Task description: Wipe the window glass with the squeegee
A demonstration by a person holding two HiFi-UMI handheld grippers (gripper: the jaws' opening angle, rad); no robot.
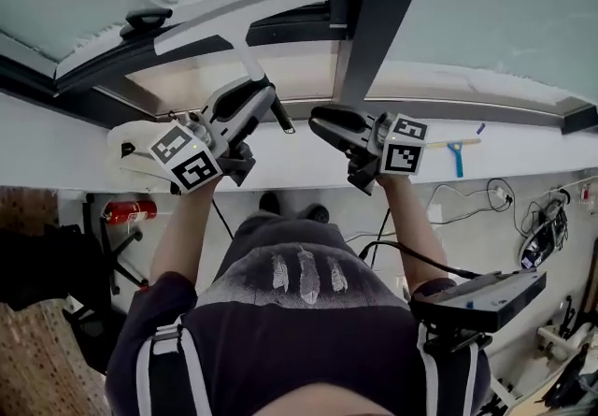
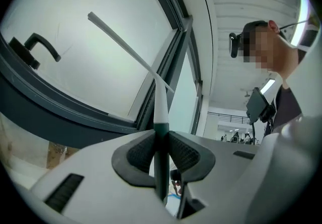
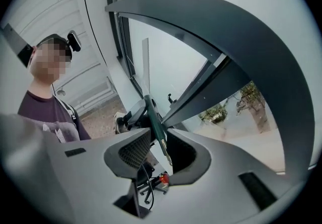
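Left gripper (image 2: pixel 161 153) fingers clamped on slim green-white squeegee (image 2: pixel 160 115) handle; right gripper (image 3: pixel 158 153) ribbed fingers apart.

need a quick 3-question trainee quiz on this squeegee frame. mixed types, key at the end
1. Which gripper is clamped on the squeegee handle?
A. left gripper
B. right gripper
C. neither

2. True or false: the right gripper's jaws are shut tight on the handle.

3. Fill in: the blue tool on the sill lies on the person's ____ side.

Key
1. A. The pads press on the dark handle from both sides.
2. False. The jaws stand apart, and the handle's end only shows in the gap between them.
3. right
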